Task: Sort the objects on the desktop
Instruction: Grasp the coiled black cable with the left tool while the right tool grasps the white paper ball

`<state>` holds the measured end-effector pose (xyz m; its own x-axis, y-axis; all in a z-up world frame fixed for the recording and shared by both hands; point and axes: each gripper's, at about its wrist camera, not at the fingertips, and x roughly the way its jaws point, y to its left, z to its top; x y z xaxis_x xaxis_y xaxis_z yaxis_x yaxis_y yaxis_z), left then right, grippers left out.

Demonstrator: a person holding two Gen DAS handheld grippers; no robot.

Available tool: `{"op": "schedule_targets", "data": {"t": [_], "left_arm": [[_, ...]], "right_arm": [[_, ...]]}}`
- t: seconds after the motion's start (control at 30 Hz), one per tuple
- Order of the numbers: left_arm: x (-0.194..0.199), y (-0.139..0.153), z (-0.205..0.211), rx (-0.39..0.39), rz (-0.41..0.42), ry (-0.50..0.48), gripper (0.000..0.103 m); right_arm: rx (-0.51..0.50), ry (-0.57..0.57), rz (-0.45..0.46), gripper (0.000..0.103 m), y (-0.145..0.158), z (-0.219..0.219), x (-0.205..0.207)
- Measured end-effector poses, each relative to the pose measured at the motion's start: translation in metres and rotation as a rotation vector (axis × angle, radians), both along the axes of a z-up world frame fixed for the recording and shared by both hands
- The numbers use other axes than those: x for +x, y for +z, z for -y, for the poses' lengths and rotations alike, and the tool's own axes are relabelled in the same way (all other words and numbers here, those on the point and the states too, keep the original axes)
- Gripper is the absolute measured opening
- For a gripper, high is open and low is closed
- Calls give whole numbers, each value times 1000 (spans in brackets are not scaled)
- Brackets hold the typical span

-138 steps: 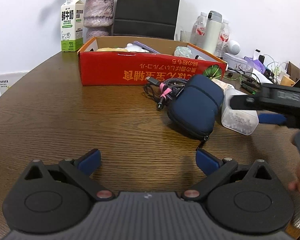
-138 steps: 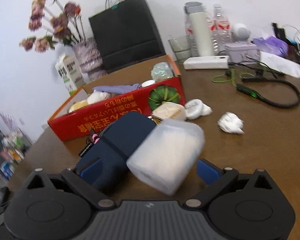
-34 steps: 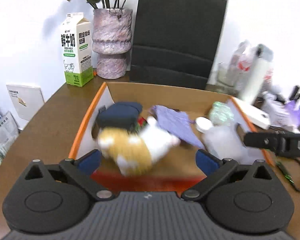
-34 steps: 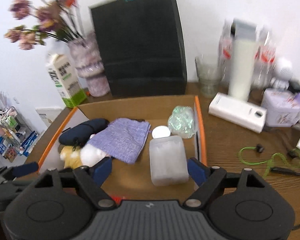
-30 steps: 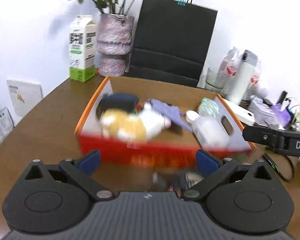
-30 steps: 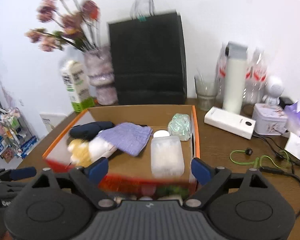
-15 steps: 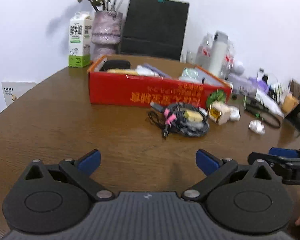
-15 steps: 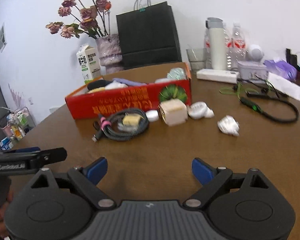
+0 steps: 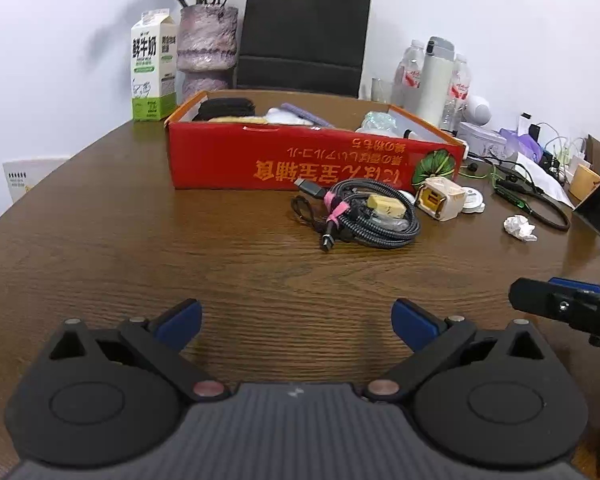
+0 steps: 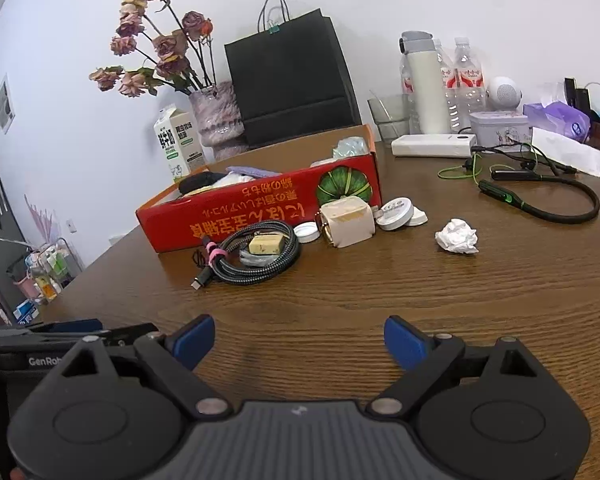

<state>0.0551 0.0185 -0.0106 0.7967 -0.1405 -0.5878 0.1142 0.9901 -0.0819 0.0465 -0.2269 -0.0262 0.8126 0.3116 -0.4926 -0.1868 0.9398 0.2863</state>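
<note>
The red box (image 9: 312, 156) serves as the sorting bin, already partly filled. Against its front wall wait the coiled cable (image 9: 364, 216) and cream charger (image 9: 440, 198). Both tools, left (image 9: 296, 318) and right (image 10: 298, 344), hang released and empty, nearer the camera than the box.

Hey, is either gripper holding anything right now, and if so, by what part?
Nothing is held. The left gripper and right gripper both stand open over bare table.

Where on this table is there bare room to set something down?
Bare wood lies between both grippers and the coiled cable, and left of the red box toward the table edge. Crowded: in front of the box, around the cable, beige charger and crumpled tissue.
</note>
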Motion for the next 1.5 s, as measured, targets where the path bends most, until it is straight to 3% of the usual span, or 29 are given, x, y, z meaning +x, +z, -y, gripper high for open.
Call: {"op": "schedule_targets", "data": {"t": [0.13,0.23,0.3,0.37,0.43,0.5,0.57,0.63,0.67,0.7,0.73,0.77,0.93,1.07,1.13,1.23,1.5], "left_arm": [[6,-1,2,0,-30,-23,103],[13,5,6,-14,2,-63,103],[25,11,12,-20,10,-71,103],[42,16,15,-31,8,-74,100],[62,20,18,-53,-4,-71,93],[81,21,18,-86,-22,-64,79],[99,20,18,-127,-61,-57,71],[114,15,18,-169,-103,-49,56],[121,12,18,-185,-125,-50,40],[125,9,18,-193,-139,-56,32],[127,6,17,-208,-139,-55,32],[128,4,17,-220,-133,-49,31],[126,8,30,-142,-107,-58,26],[108,21,40,-64,-58,-49,24],[92,32,40,-81,-17,-60,24],[65,50,34,-168,57,-92,24],[-3,83,27,-171,132,-133,24]], "right_arm": [[8,-18,-31,92,1,2,5],[-11,-54,-23,91,6,8,10],[-96,-84,-16,87,11,10,19],[-219,-115,-1,77,14,10,32],[-270,-132,-19,70,13,16,50],[-268,-136,-41,59,12,26,68],[-278,-154,-50,56,9,34,84],[-289,-182,-64,47,6,41,98],[-280,-189,-72,44,4,45,104],[-268,-191,-79,33,2,48,109],[-257,-188,-88,23,0,50,113],[-249,-184,-94,22,-2,51,117],[-262,-157,-83,13,-5,46,120],[-230,-136,-55,12,0,42,107],[-207,-123,-31,12,4,39,92],[-178,-94,-1,12,10,33,68],[-142,-37,36,12,25,11,4]]}}
